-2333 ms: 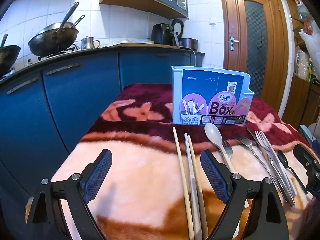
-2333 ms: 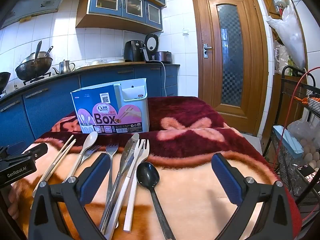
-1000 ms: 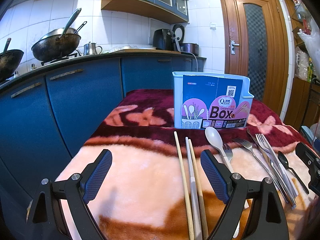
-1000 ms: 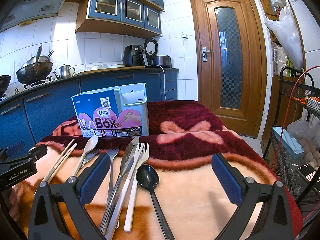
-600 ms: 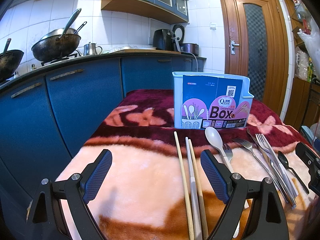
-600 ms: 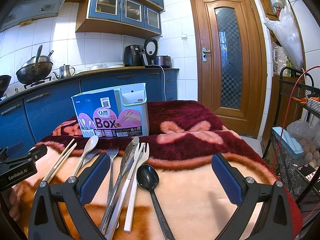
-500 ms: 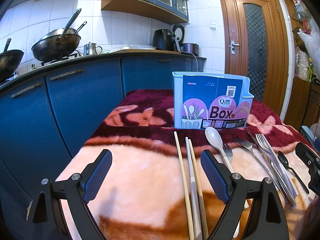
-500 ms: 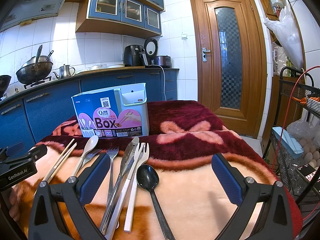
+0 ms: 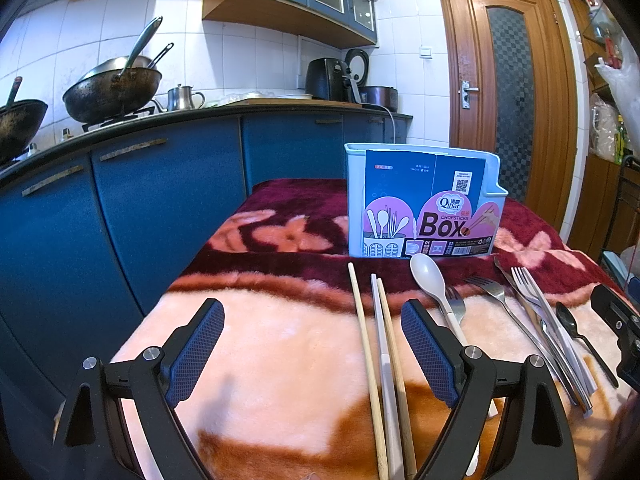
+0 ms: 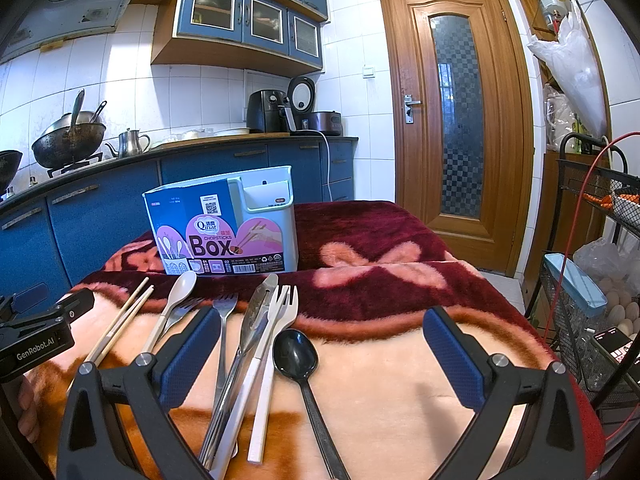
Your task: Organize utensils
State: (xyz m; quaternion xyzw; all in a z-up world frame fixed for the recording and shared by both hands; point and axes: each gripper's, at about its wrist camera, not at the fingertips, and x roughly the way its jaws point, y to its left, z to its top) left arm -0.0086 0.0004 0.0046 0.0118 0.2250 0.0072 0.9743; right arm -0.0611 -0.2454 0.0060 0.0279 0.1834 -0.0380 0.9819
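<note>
A pale blue chopsticks box (image 9: 424,204) (image 10: 224,228) stands upright on a plush blanket (image 9: 280,332). In front of it lie three chopsticks (image 9: 380,344) (image 10: 120,320), a white spoon (image 9: 432,284) (image 10: 176,300), metal forks (image 9: 496,296) (image 10: 222,320), a white fork (image 10: 272,340), metal tongs (image 10: 248,328) and a black spoon (image 9: 572,324) (image 10: 298,356). My left gripper (image 9: 312,344) is open and empty, left of the chopsticks. My right gripper (image 10: 320,352) is open and empty, low over the forks and black spoon.
Blue kitchen cabinets (image 9: 140,200) with woks (image 9: 112,88) on the counter run along the left. A wooden door (image 10: 456,120) is behind. A wire rack (image 10: 592,280) with eggs and bags stands at the table's right edge.
Both views have dipped slightly since the oldest frames. Since then nothing has moved, and both grippers stay open.
</note>
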